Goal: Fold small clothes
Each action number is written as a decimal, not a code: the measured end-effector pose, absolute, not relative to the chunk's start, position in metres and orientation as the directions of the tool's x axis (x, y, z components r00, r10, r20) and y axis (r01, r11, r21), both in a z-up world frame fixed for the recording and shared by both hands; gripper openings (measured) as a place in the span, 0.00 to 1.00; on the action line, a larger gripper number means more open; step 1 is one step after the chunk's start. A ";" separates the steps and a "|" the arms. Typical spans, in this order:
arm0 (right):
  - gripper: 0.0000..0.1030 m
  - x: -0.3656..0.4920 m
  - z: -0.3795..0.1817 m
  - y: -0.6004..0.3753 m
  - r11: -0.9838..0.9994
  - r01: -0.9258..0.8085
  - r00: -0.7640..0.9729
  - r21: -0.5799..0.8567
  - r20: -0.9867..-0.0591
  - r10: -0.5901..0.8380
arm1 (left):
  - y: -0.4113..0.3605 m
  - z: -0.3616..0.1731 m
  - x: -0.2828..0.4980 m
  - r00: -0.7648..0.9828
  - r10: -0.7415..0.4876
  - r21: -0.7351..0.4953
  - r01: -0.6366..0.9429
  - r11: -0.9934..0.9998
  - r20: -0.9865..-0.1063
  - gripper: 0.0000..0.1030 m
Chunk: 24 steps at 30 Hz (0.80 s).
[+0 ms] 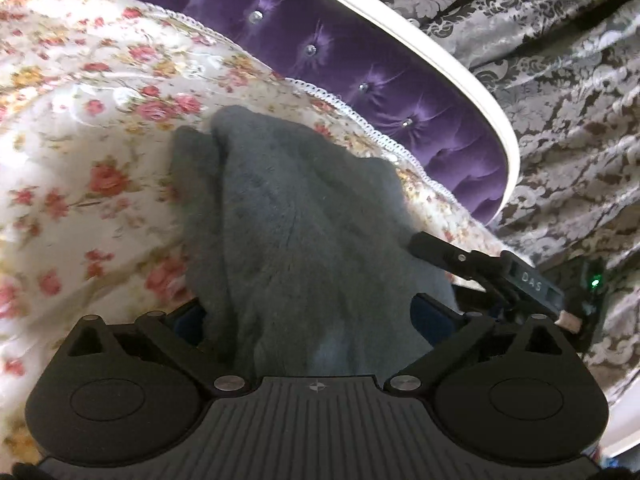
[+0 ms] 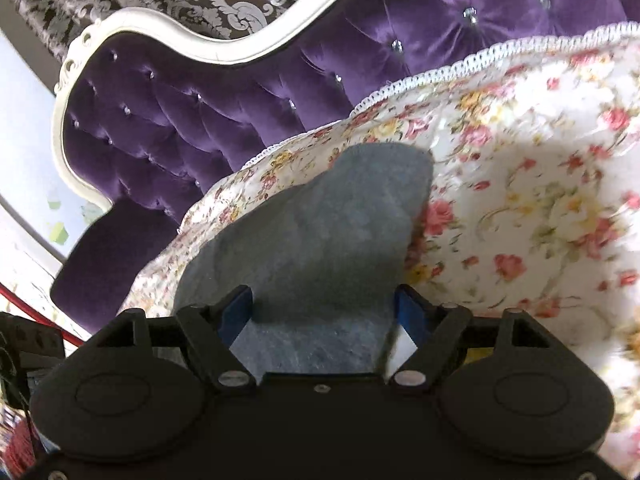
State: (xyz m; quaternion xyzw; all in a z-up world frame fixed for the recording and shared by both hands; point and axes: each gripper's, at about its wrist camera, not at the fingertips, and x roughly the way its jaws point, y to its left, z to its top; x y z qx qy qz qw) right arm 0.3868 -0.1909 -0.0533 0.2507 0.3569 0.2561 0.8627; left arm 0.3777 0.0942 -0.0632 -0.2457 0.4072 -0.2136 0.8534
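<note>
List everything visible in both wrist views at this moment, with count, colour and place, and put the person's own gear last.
grey garment: one, grey, fuzzy, lying bunched on the bedspread, reaching back between both grippers' fingers
floral bedspread: one, cream with red and yellow roses, white lace trim, under the garment
headboard: one, purple tufted velvet with crystal studs, white curved frame, behind the bedspread
curtain: one, brown and silver damask, behind the headboard
left gripper: one, black with blue pads, fingers spread wide, garment between them, not pinched
right gripper: one, black with blue pads, fingers apart around the garment's near end, not pressing it; also seen at the right in the left wrist view
</note>
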 end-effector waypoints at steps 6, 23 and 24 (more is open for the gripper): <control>0.84 0.398 -0.056 -0.187 0.700 -0.240 0.617 0.673 -0.451 0.645 | 0.099 -0.072 0.392 0.518 -0.679 -0.738 0.126 0.662 -0.520 0.99; 0.44 0.356 -0.023 -0.176 0.775 -0.279 0.630 0.567 -0.501 0.593 | 0.098 -0.056 0.346 0.450 -0.732 -0.763 0.155 0.628 -0.512 0.32; 0.44 0.349 -0.018 -0.176 0.783 -0.279 0.629 0.556 -0.511 0.587 | 0.096 -0.055 0.338 0.443 -0.738 -0.764 0.162 0.625 -0.509 0.32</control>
